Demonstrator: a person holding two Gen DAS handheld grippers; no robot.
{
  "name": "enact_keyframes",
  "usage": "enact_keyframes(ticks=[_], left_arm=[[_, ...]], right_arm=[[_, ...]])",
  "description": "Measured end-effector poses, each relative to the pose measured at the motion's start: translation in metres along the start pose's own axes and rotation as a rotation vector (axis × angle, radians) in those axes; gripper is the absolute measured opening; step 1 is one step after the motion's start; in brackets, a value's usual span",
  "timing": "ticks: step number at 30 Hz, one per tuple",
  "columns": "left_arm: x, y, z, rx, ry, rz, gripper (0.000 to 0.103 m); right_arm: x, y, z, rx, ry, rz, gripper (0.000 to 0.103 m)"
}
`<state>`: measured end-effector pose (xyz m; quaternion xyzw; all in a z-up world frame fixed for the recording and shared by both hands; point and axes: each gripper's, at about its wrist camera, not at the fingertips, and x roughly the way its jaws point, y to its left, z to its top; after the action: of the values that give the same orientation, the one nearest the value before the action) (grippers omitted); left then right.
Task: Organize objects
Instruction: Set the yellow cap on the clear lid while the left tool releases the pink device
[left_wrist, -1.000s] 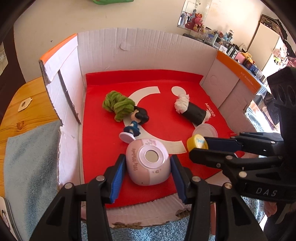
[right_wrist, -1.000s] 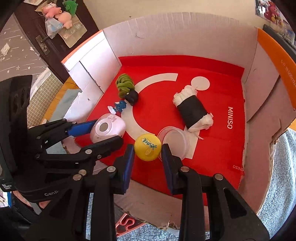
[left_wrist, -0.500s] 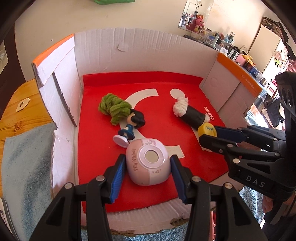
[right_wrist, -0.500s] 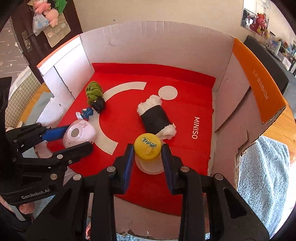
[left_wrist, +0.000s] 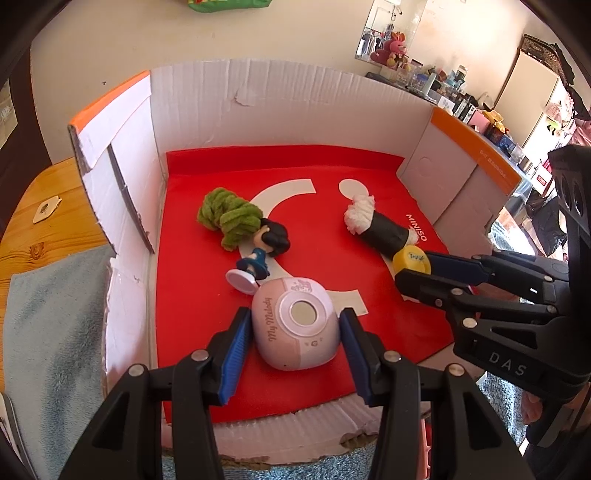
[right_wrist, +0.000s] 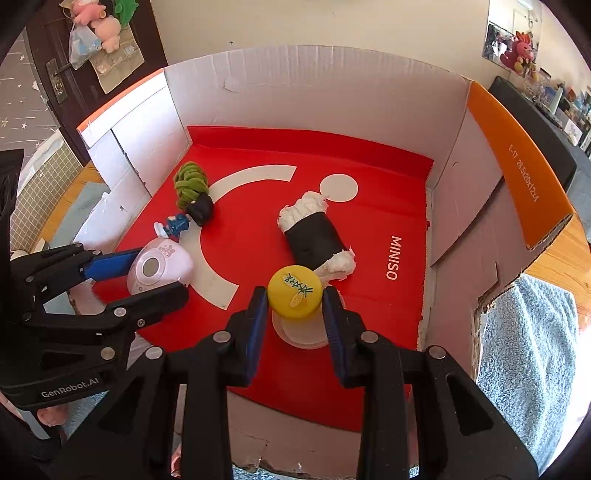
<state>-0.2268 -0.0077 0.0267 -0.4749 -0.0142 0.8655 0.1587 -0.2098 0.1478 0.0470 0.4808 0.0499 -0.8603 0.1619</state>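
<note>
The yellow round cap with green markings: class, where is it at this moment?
The yellow round cap with green markings sits between the right tool's blue pads, above a clear plastic dish, beside the black-and-white plush roll.

A cream wall rises behind a wooden table, with a dark door left and cluttered shelves right.

Corrugated cardboard box, glossy plastic pink camera toy, fuzzy green yarn, fluffy grey towel
</note>
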Motion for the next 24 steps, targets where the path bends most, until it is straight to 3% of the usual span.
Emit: enact_keyframes(ticks=[21, 24], left_arm=[[-0.011, -0.002, -0.006, 0.003, -0.027, 0.003, 0.053], [-0.015, -0.003, -0.008, 0.006, -0.04, 0.006, 0.058]], right_arm=[[-0.01, -0.001, -0.009, 0.012, -0.023, 0.003, 0.032], [-0.012, -0.001, -0.01, 0.012, -0.029, 0.006, 0.053]])
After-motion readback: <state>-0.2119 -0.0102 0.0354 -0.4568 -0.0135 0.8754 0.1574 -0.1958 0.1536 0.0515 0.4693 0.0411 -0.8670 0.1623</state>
